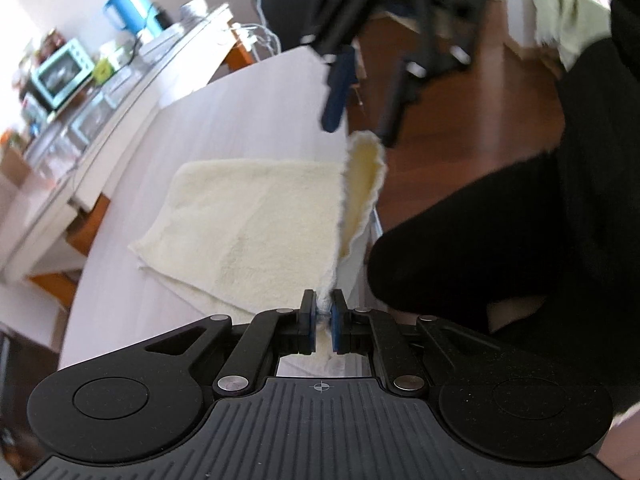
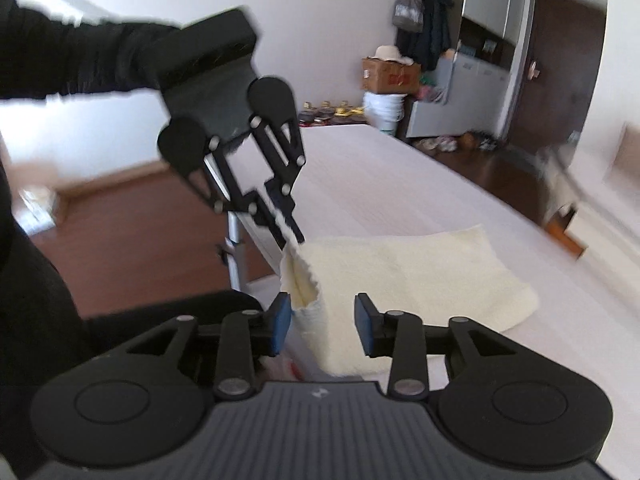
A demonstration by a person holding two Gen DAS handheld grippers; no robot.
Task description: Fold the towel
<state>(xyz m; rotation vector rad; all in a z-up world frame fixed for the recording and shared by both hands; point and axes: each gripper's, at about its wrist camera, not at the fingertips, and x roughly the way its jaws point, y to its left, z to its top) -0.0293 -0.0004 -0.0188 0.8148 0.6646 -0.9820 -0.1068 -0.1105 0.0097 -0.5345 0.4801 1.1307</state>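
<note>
A cream towel (image 1: 248,224) lies folded on the white table (image 1: 240,112), near the table's edge. My left gripper (image 1: 323,316) is shut on the towel's near edge, and the cloth is pinched between its blue pads. From there a strip of towel stands up to a raised corner (image 1: 366,168). My right gripper (image 1: 359,135) hovers open just above that corner. In the right wrist view, my right gripper (image 2: 322,326) is open, with the towel's (image 2: 420,276) lifted edge close to its left pad but not pinched. My left gripper (image 2: 294,238) holds the far end of that edge.
A person's black sleeve (image 2: 60,68) and dark-clothed leg (image 1: 480,240) are beside the table's edge, above a wooden floor (image 1: 460,120). A side shelf carries a blue kettle (image 1: 124,4) and a small oven (image 1: 62,70). A cardboard box (image 2: 390,76) stands by the far wall.
</note>
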